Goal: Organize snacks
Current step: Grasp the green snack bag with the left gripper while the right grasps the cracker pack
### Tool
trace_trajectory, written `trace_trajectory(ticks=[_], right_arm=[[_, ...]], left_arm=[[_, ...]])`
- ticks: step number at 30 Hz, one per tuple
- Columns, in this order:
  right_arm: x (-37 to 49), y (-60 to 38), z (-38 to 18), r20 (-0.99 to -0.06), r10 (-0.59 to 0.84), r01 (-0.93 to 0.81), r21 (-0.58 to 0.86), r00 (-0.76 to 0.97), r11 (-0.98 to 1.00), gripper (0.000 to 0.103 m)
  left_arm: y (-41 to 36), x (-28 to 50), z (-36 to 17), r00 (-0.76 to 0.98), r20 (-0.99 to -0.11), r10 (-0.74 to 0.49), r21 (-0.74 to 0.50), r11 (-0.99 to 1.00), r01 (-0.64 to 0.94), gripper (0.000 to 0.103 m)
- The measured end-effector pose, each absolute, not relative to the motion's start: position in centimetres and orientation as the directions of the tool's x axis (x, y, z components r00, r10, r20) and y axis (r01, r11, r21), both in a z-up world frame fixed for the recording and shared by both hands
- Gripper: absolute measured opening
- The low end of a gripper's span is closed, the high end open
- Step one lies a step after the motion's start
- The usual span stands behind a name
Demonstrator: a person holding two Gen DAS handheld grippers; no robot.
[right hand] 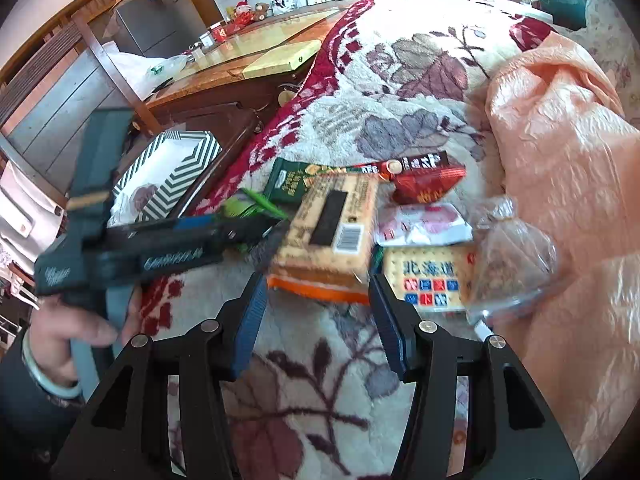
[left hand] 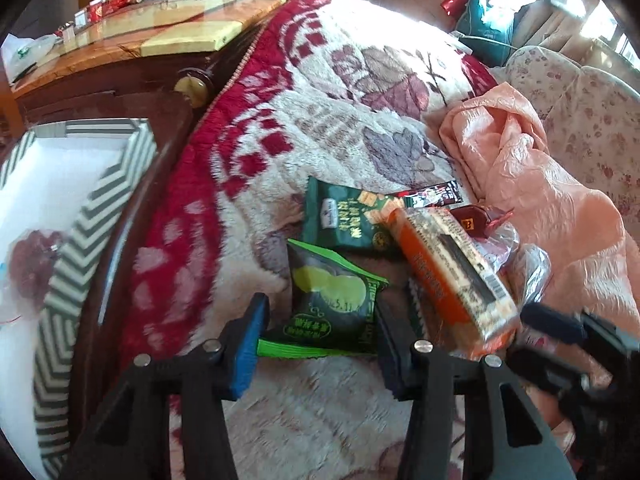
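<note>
A pile of snacks lies on a flowered blanket (left hand: 320, 92). My left gripper (left hand: 318, 320) is open, its fingers on either side of a green pouch (left hand: 332, 304) with a pale fruit picture. Beside it lie an orange cracker pack (left hand: 452, 276) and a dark green packet (left hand: 348, 216). My right gripper (right hand: 318, 304) is open just short of the orange cracker pack (right hand: 328, 236). A red wrapper (right hand: 424, 184), a blue-print cracker pack (right hand: 428, 276) and a clear bag (right hand: 512, 256) lie to its right. The left gripper (right hand: 256, 236) shows in the right wrist view, blurred.
A chevron-striped box (left hand: 100, 216) with a white inside stands left of the bed and holds a reddish bag (left hand: 32, 264); it also shows in the right wrist view (right hand: 176, 176). A dark wooden cabinet (left hand: 132, 92) is behind it. A peach cloth (left hand: 540, 200) is heaped at the right.
</note>
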State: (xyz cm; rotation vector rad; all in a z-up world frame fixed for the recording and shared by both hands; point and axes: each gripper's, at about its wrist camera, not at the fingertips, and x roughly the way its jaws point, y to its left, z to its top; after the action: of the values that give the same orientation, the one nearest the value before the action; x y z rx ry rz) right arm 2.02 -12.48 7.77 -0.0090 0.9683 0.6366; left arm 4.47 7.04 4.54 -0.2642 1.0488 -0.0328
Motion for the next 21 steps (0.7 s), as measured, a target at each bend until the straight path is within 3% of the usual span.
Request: trace_trajectory(ticks=[9,12,21], right_arm=[[4.2,-10.2,7.9,-0.790,0.440,-0.481,0.214,0.426,0.850,0.053],[5.2,-9.6,7.4,-0.806,0.411,-0.461,0.198,0.425,0.865,0.060],[7.2,-7.5,6.1,-0.852,0.337,-0.451,0.137,0.400,0.882,0.060]], left_arm=[[7.7,2.2,4.9,0.519,-0.850,-0.087,-0.171,0.978,-0.116,0.053],[8.0,2.1,4.8,0.518,-0.851,-0.087,-0.177,0.976,-0.126,0.053],[8.4,1.9,4.2,0.511,-0.855,-0.085,-0.180,0.974,-0.139,0.053]])
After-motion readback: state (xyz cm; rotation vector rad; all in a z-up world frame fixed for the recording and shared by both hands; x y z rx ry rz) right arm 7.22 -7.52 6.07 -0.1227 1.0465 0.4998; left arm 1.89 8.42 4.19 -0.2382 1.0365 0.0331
